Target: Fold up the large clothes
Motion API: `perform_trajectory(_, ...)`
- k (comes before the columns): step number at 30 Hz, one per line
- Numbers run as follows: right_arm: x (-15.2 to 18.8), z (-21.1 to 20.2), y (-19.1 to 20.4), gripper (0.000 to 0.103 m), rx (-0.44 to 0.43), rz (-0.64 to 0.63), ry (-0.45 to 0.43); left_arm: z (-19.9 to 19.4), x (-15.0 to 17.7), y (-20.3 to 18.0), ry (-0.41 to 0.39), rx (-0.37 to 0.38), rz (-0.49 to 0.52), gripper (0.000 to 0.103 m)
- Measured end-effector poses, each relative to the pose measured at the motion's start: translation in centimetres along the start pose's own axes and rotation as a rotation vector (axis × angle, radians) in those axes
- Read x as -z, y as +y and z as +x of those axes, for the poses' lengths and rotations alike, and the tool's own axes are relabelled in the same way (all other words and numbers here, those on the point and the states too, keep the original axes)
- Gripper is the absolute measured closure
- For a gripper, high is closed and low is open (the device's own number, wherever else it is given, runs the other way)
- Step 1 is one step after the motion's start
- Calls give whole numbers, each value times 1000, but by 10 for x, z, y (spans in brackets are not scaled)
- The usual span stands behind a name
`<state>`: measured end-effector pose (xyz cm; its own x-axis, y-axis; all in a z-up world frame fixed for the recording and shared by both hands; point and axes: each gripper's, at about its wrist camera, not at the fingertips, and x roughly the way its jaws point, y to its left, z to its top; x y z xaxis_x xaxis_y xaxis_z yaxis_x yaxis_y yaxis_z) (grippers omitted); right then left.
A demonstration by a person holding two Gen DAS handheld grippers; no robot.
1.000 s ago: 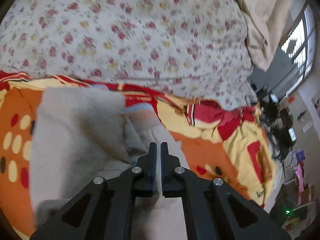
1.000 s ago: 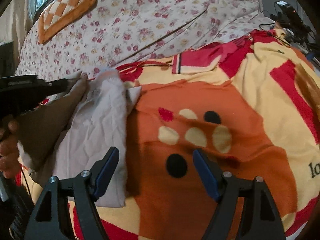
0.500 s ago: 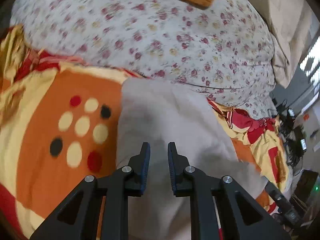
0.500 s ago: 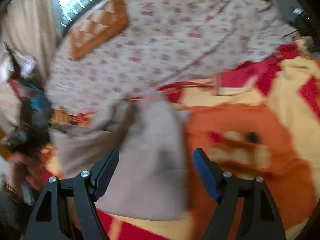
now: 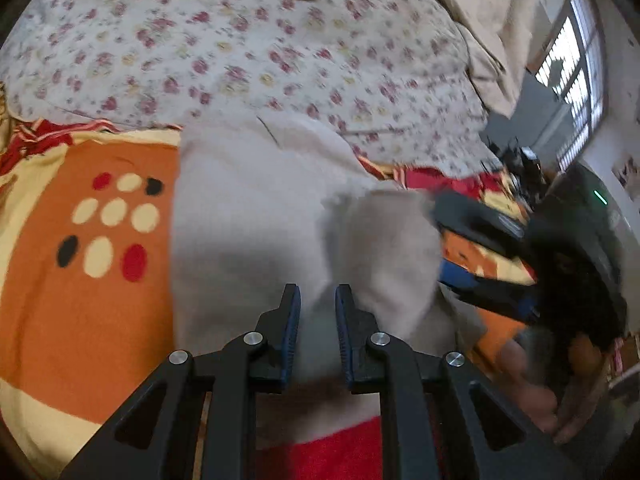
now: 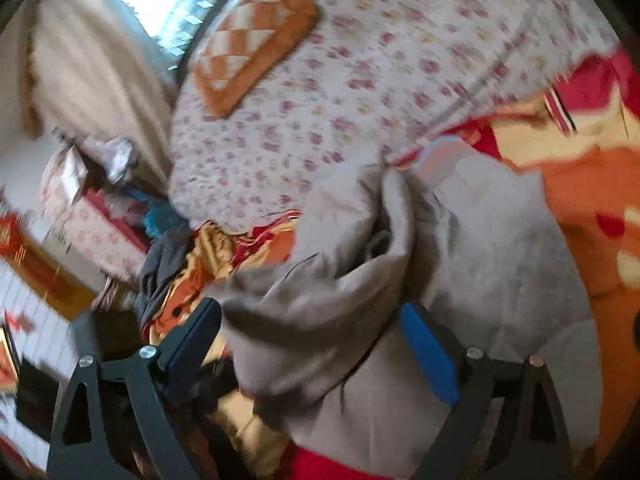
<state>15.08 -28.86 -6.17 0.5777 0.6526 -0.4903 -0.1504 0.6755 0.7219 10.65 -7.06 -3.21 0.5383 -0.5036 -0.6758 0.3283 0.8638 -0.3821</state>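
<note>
A pale grey fabric garment (image 5: 248,216) is seen on an orange patterned blanket (image 5: 80,300). The left gripper (image 5: 317,300) is narrowed, nothing gripped. The right gripper (image 6: 312,344), just widened, is spread around a raised fold.

Right gripper (image 5: 492,256) motion-blurred in left wrist view; hand behind it indistinct. Grey garment (image 6: 480,248) bottom edge cut off by frame. Bedside clutter (image 6: 100,200) too smeared to identify.

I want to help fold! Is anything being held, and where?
The left gripper seems to pinch the grey garment at a fold. The right gripper has just been opening, loose around raised cloth, gripping nothing.
</note>
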Motion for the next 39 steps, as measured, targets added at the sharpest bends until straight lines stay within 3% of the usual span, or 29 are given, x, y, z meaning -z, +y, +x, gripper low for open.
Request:
perform_trajectory(4,-6,27,-13,9,47,53,27,7,10,-16,28,27,60,99)
perform_trajectory(8,-14,38,-5,9,79,-16,14,7,13,-32,18,58,127,99)
perform_trajectory(11,-25,59,-2,10,147,-106,56,12,13,-27,40,69,102,99)
perform_trajectory(13,-30,74,2,29,202,-210,102,13,13,-22,48,83,75,99)
perform_trajectory(15,-31,82,5,71,221,-264,126,11,11,-18,46,92,59,99)
perform_trajectory(16,-32,81,7,81,229,-291,119,9,10,-17,38,94,57,99)
perform_trajectory(18,-37,70,14,88,215,-310,78,-3,4,-12,-16,95,46,99)
perform_trajectory(20,-47,50,24,89,185,-337,28,-23,-5,-2,-117,66,12,98)
perform_trajectory(23,-71,10,28,89,119,-332,-24,-39,-13,16,-195,23,-68,91)
perform_trajectory(28,-89,-21,-19,89,76,-185,45,-32,-13,37,-157,11,-169,91)
perform_trajectory(31,-82,-15,-63,89,99,-43,137,-27,-14,21,-146,9,-103,91)
perform_trajectory(34,-78,-5,-95,72,128,59,184,-35,-9,-6,-172,-4,35,91)
perform_trajectory(36,-76,-7,-99,70,114,89,175,-38,-6,-23,-174,-4,119,91)
perform_trajectory(39,-76,-31,-79,67,155,1,87,-18,4,-43,-44,5,231,90)
